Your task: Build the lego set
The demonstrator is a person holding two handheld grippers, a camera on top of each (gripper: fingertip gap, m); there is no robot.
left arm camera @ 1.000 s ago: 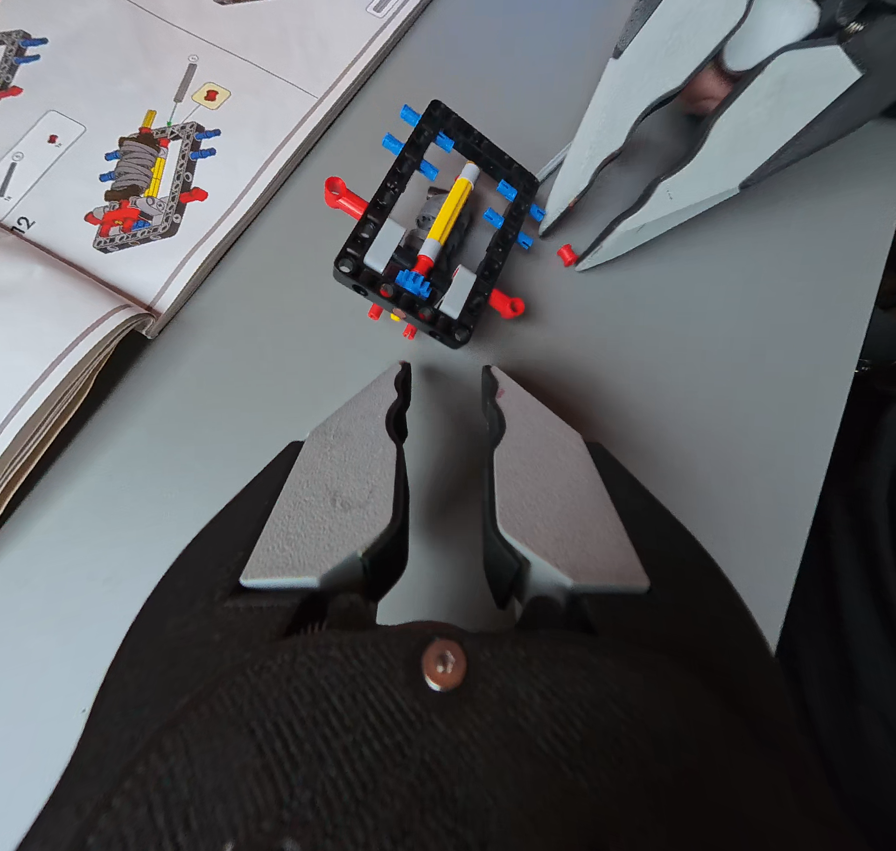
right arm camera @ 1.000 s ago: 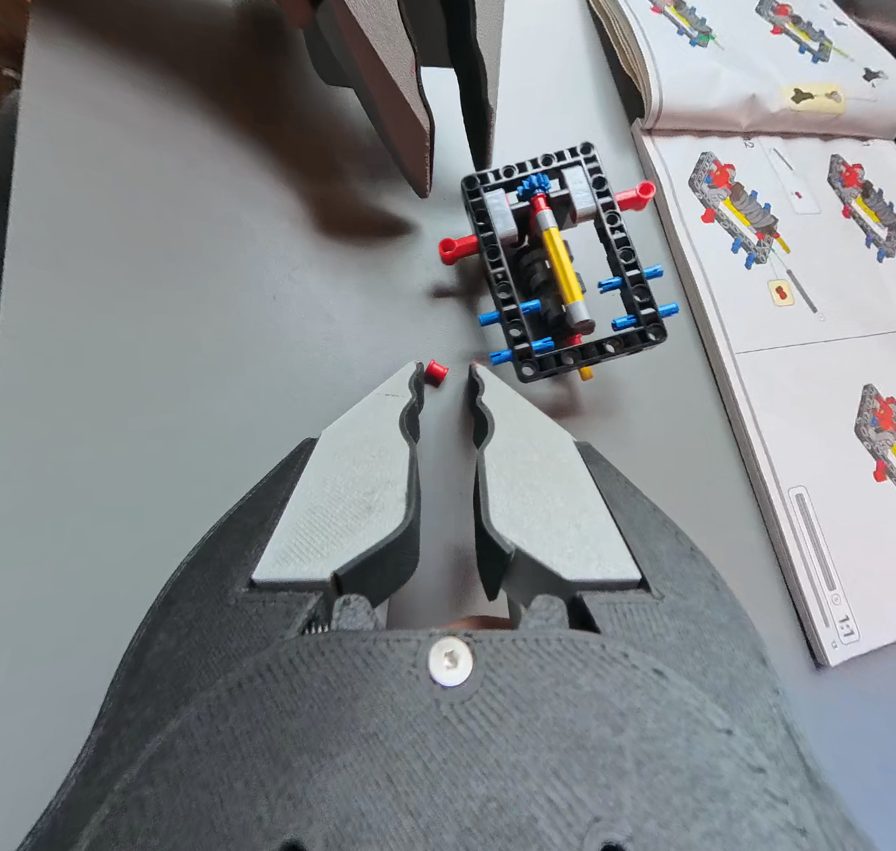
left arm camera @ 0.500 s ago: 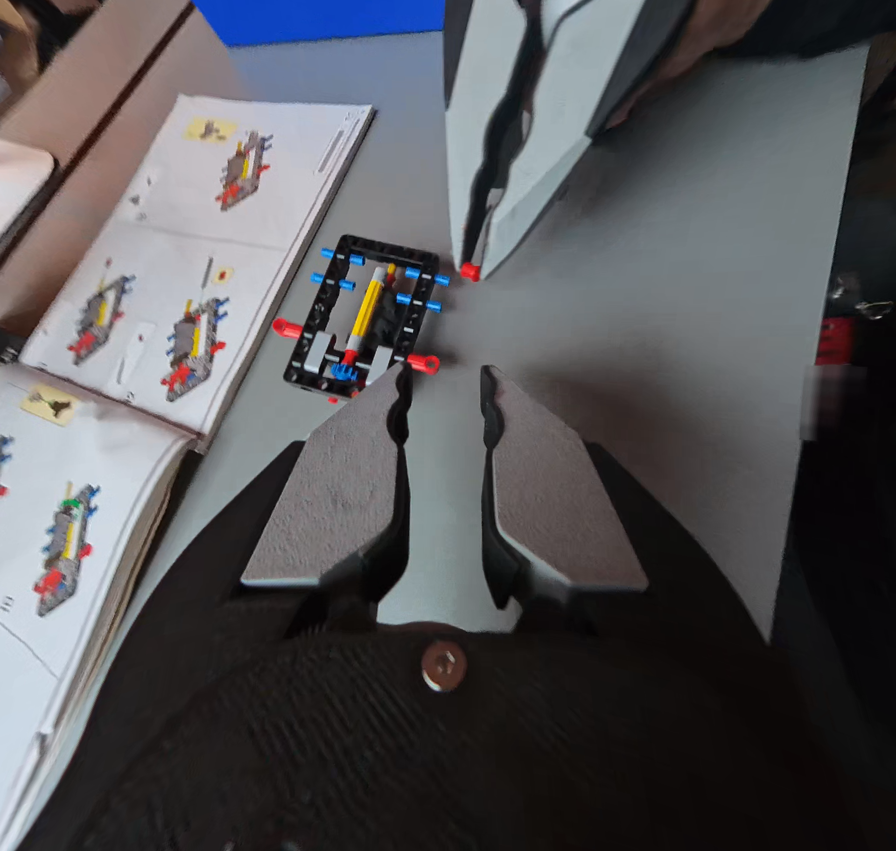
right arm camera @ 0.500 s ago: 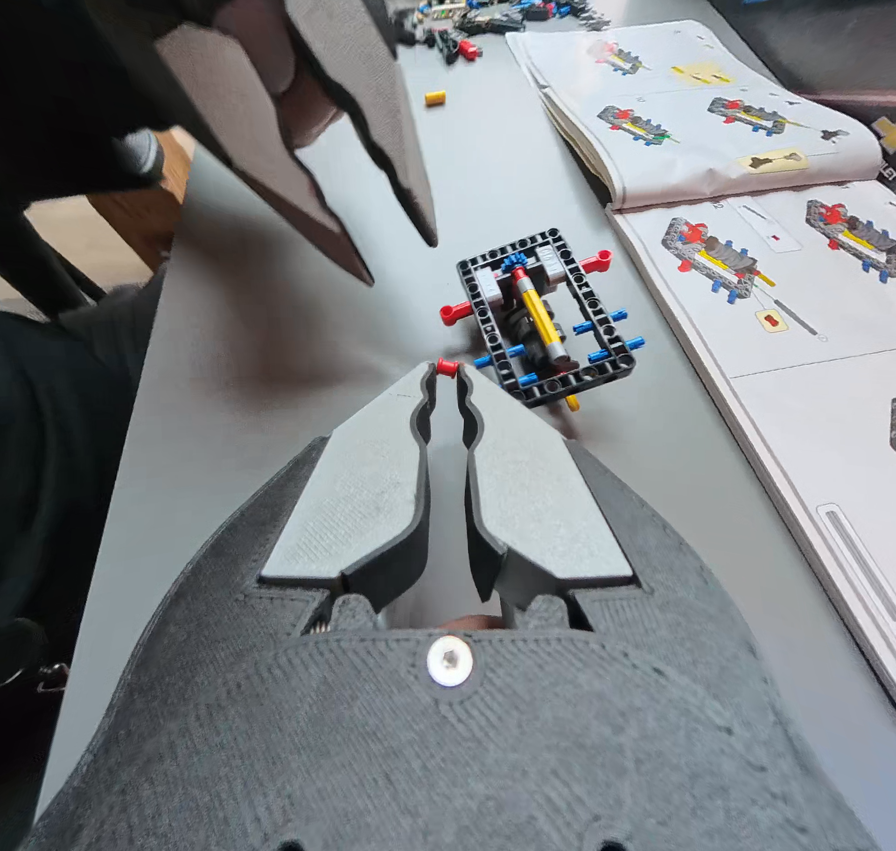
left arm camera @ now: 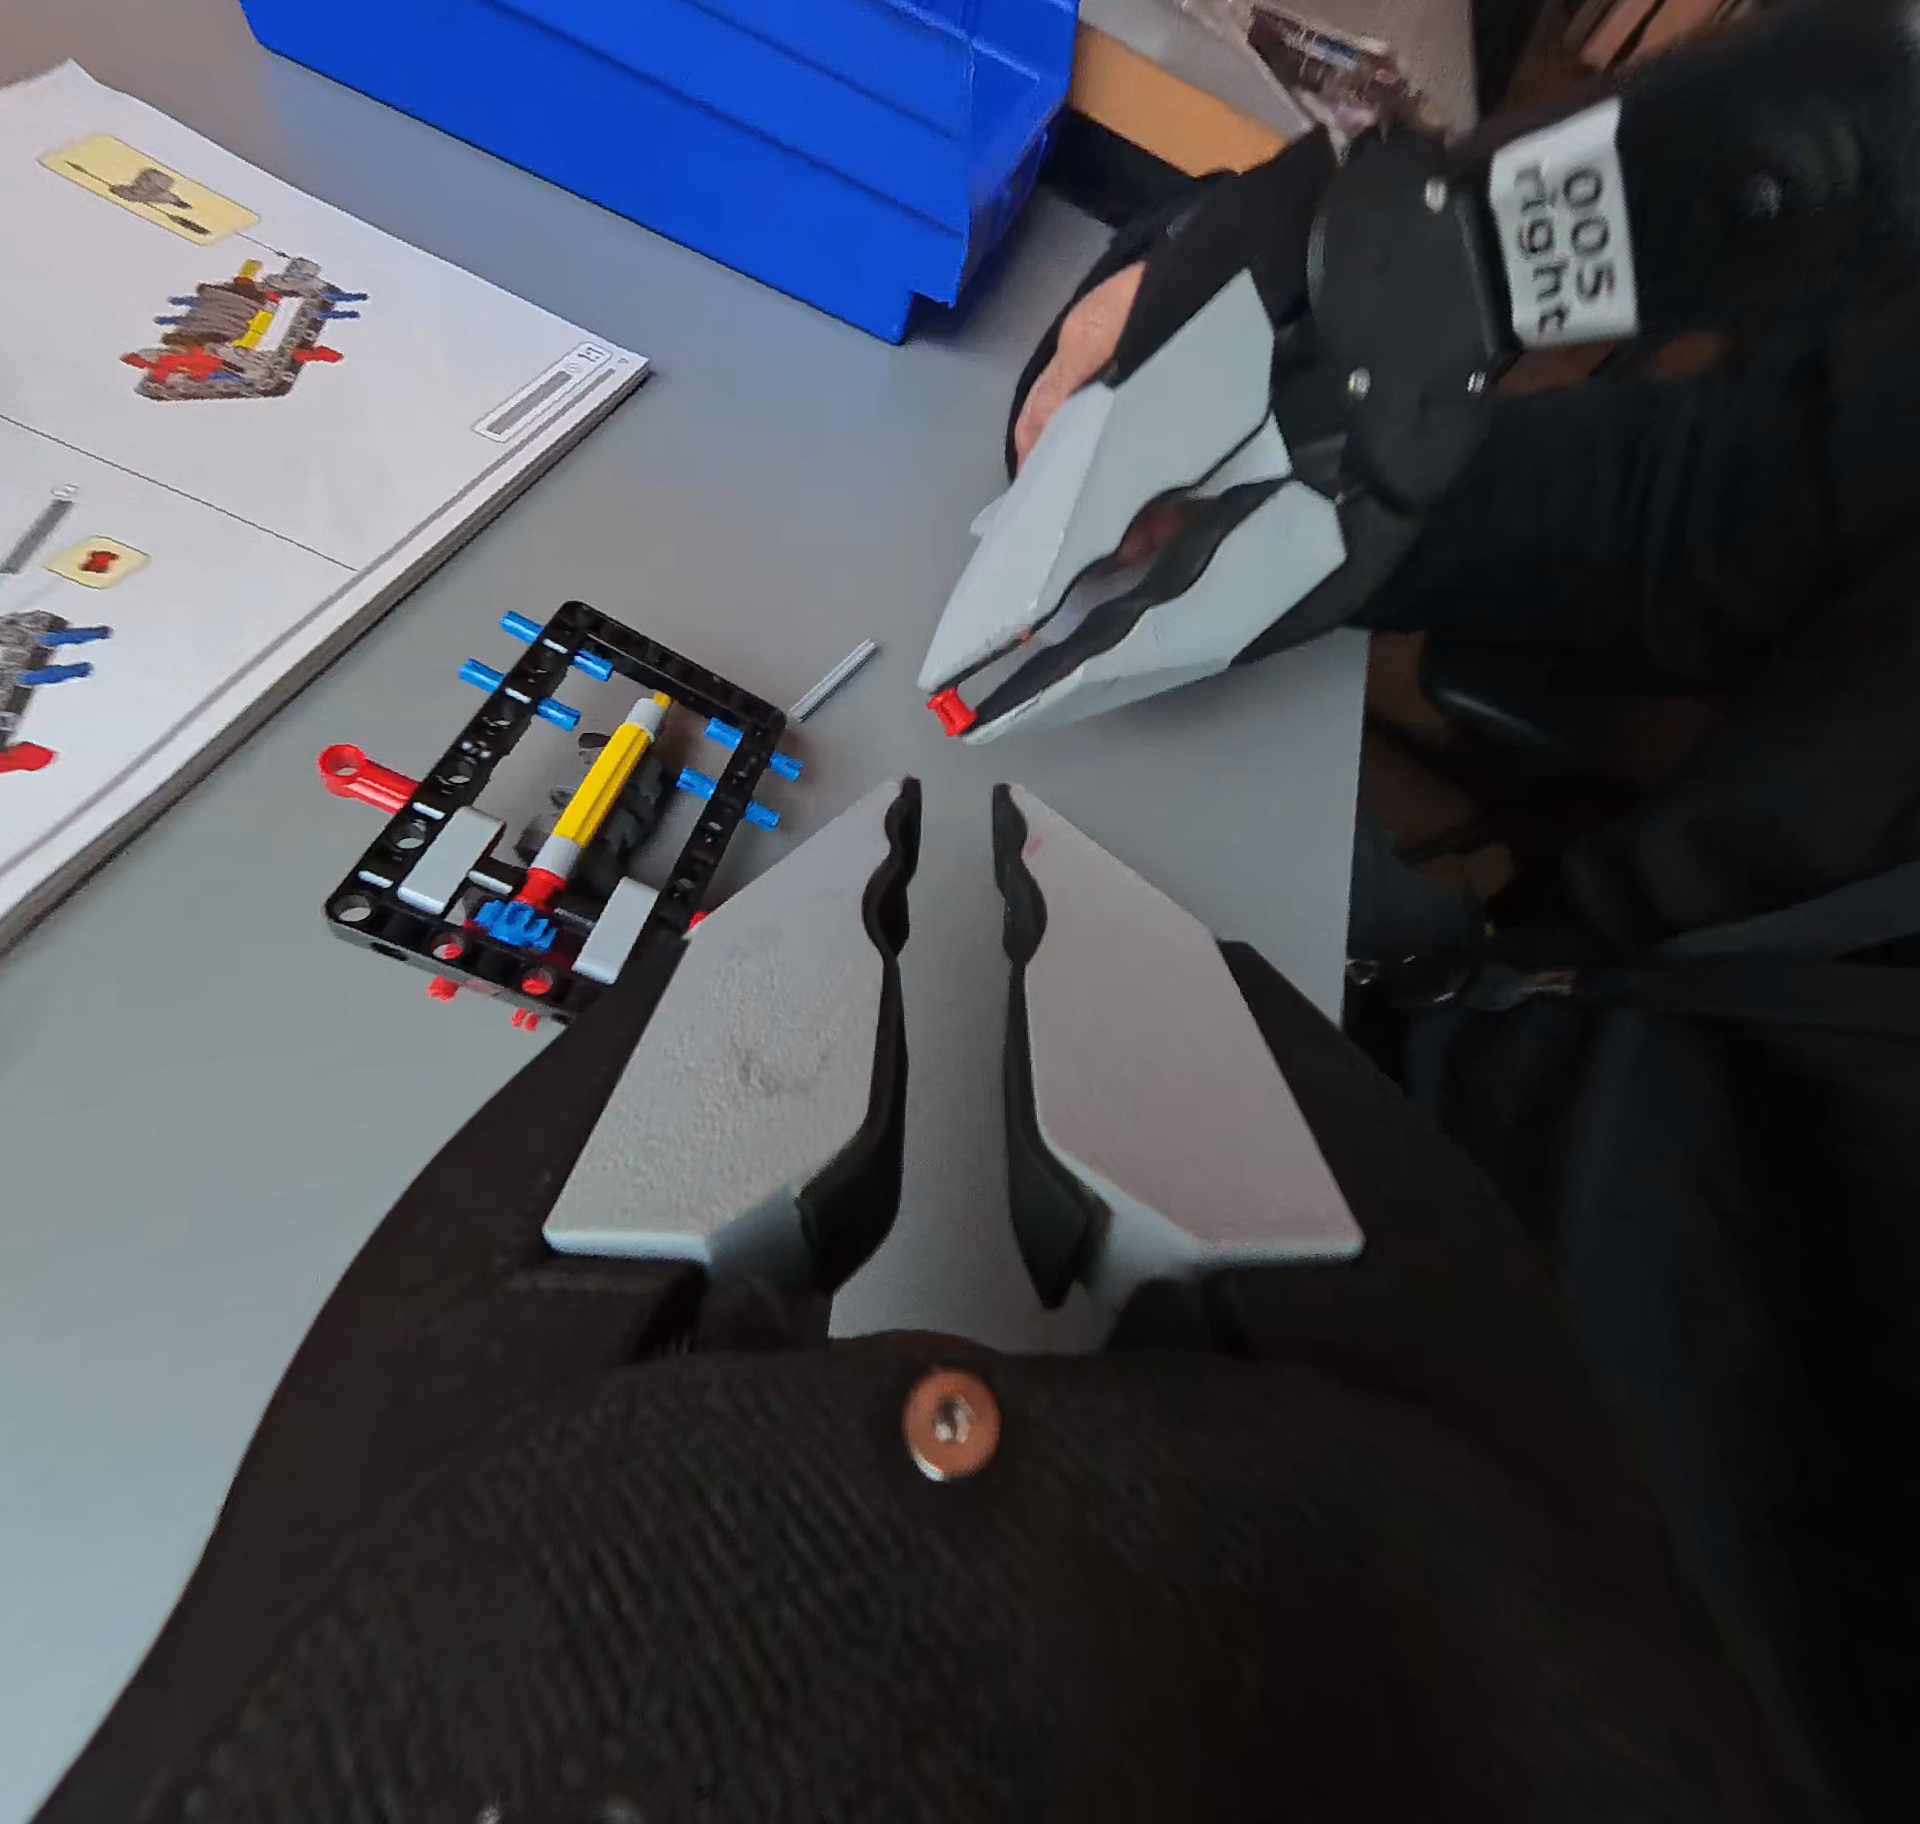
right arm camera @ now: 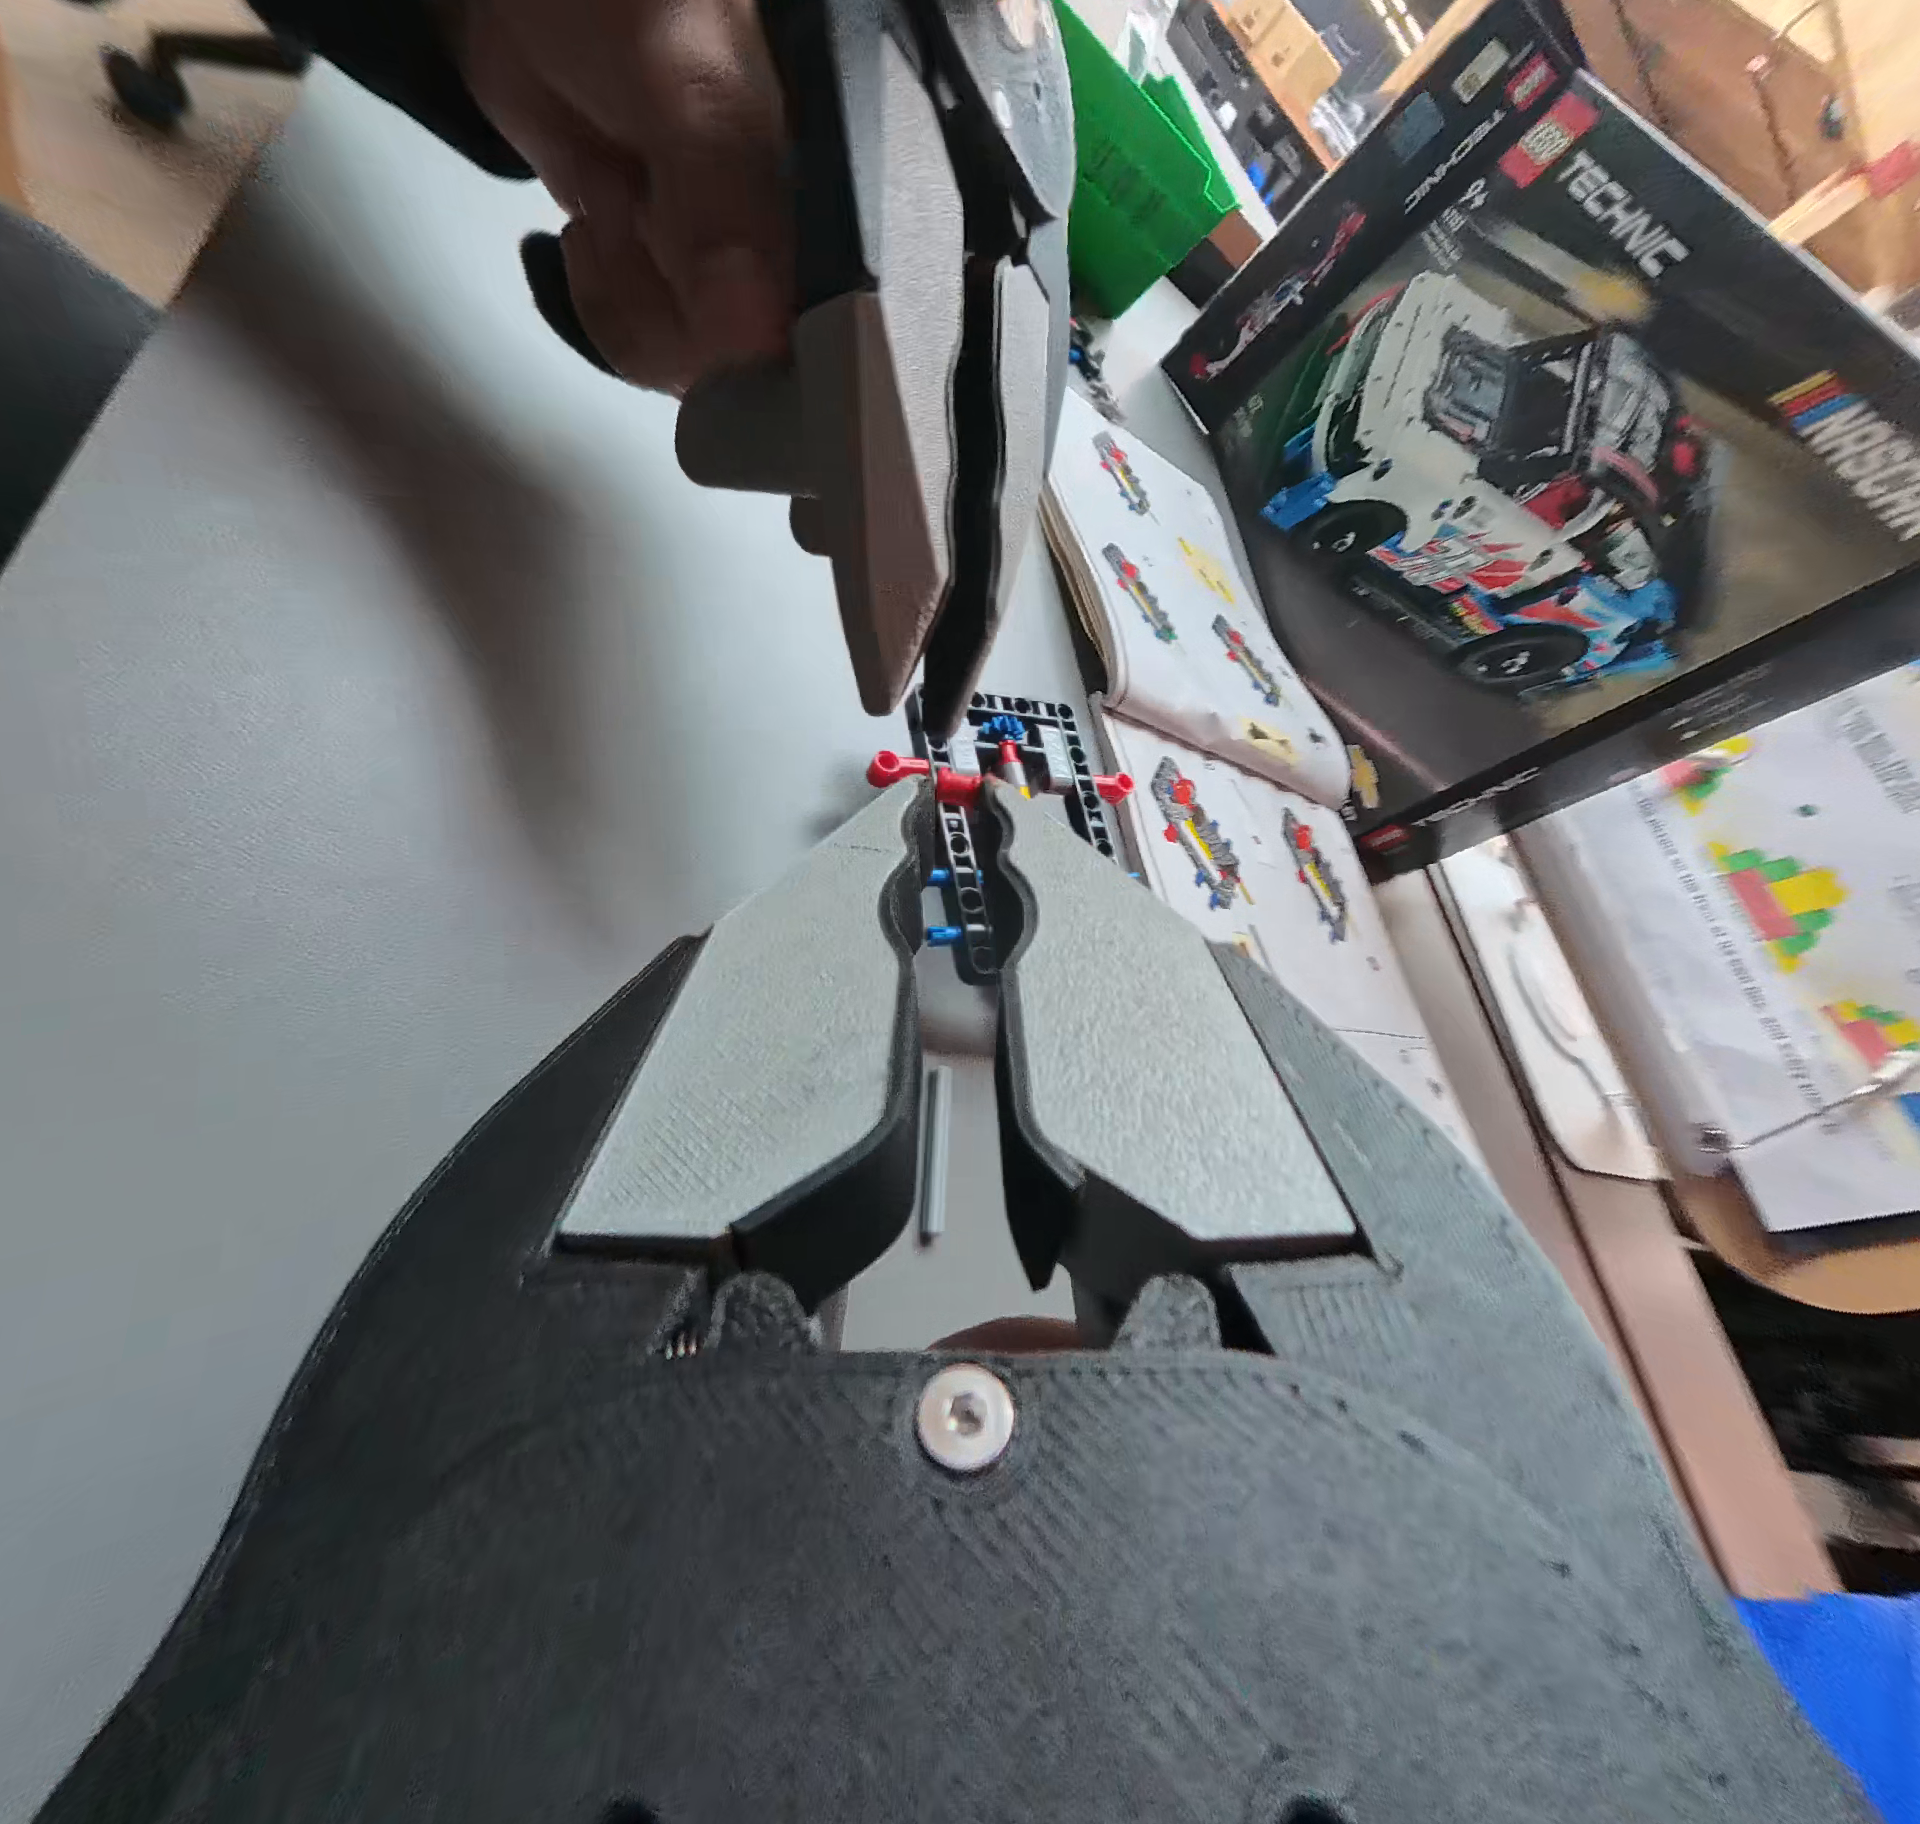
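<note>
My right gripper (right arm camera: 956, 787) has its grey fingers pinched on a small red plastic bush (right arm camera: 954, 787), held right at the tips; in the left wrist view the same red bush (left arm camera: 948, 711) pokes out beyond those tips, clear of the table. My left gripper (left arm camera: 951, 792) holds nothing, its fingers standing a narrow gap apart over bare grey tabletop (left arm camera: 260, 1203).

Just left of the left fingertips lies the black rectangular lego frame (left arm camera: 551, 798), flat on the table, with a yellow axle sleeve across its middle, blue pins through its long sides, a blue gear at the near end and a red connector sticking out to the left. A thin grey axle rod (left arm camera: 831, 681) lies loose between the frame and the right gripper's tips.

Beyond the frame, the open white instruction booklet (left arm camera: 312, 403) sits to the left, with a blue plastic bin (left arm camera: 675, 91) behind it. In the right wrist view a black lego set box (right arm camera: 1558, 403) stands past the booklet; that side is blurred, so I can't make out the papers beside it properly.
</note>
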